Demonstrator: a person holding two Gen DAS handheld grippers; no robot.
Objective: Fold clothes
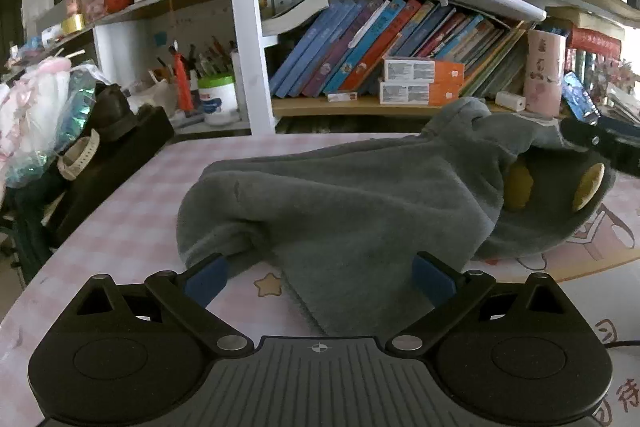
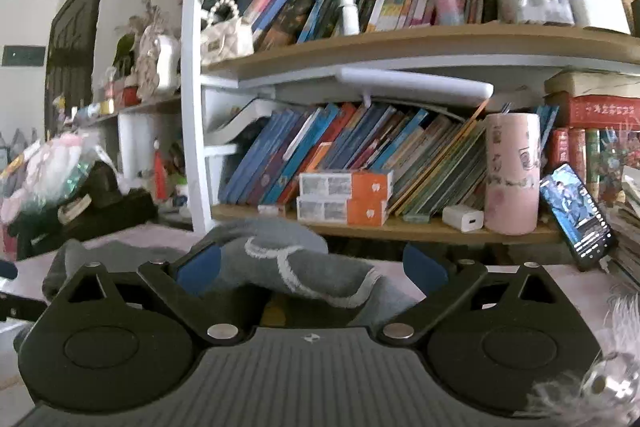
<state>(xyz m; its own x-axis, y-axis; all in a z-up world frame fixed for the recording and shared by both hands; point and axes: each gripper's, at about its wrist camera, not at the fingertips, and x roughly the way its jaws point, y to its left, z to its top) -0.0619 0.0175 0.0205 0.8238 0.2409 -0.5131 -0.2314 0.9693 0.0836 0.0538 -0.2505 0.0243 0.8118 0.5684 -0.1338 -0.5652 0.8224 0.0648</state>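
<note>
A grey fleece garment (image 1: 340,203) with yellow patches lies bunched on the pink checked table (image 1: 132,211). My left gripper (image 1: 320,273) is open, its blue pads on either side of the garment's near edge, which lies between the fingers. My right gripper (image 2: 312,269) is open too, with a raised fold of the same grey garment (image 2: 296,263) between its fingers. The right gripper's dark body shows at the far right of the left wrist view (image 1: 600,143), by the garment's lifted end.
A bookshelf (image 1: 400,107) full of books, boxes and a pink cylinder (image 1: 544,71) stands right behind the table. A dark box with a watch (image 1: 80,159) and bags sits at the left edge. A phone (image 2: 576,215) leans at the right.
</note>
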